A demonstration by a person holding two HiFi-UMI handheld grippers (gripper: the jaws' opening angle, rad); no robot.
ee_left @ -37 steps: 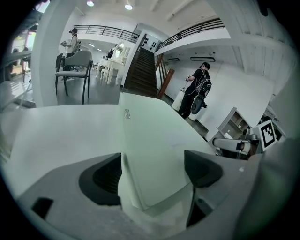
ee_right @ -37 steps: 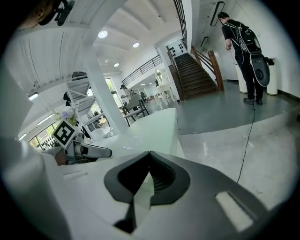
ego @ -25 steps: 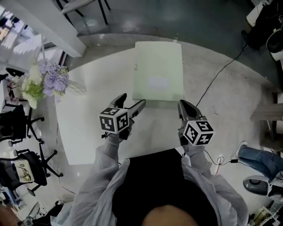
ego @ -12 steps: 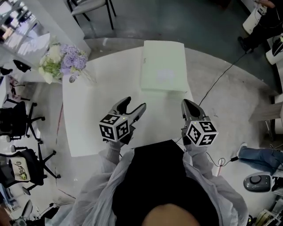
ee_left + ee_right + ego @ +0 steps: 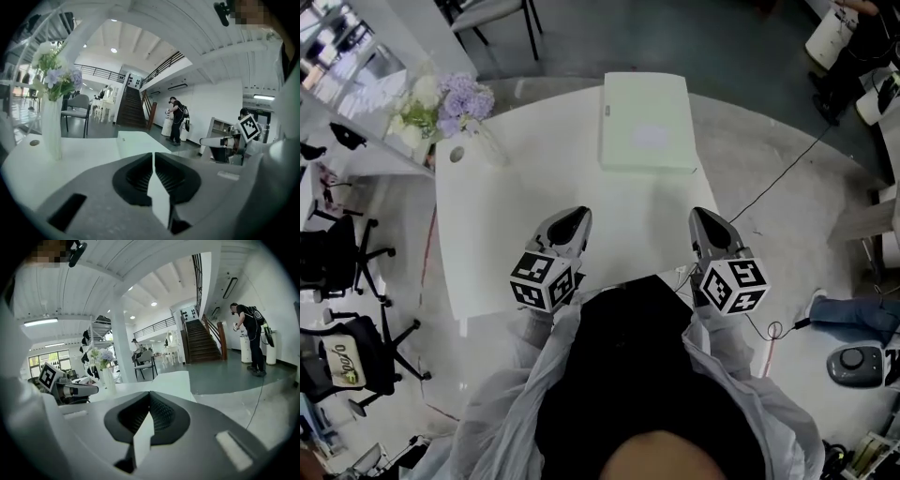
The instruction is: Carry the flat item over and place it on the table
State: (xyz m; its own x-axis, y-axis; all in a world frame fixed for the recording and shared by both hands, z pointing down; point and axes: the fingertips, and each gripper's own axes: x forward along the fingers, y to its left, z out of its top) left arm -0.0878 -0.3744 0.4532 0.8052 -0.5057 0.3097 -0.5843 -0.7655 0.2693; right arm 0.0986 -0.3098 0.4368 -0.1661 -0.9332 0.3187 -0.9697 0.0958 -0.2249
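A: Flat item (image 5: 645,122) lies on the table (image 5: 516,216), at its far right part, level. Both grippers are back at the near edge, well apart from it.

B: Left gripper (image 5: 565,223)?

A: A second ago its jaws stood wide, tips just short of the item's near edge. Now they are closing, pads all but meeting. Its own view shows nothing between them.

B: And the right gripper (image 5: 705,225)?

A: Jaws together and empty, same as in the earlier frames.

B: Has the item shifted?

A: Not against the table, as far as the head view tells. It sits in the same spot, across from the vase of flowers (image 5: 450,103) at the far left. The person has drawn back, so the gap to the item has grown.

B: Reading for the task?

A: Placing looks done. The item rests on the table unsupported, with both tools withdrawn and holding nothing. Nothing seems left, unless a squarer alignment is wanted
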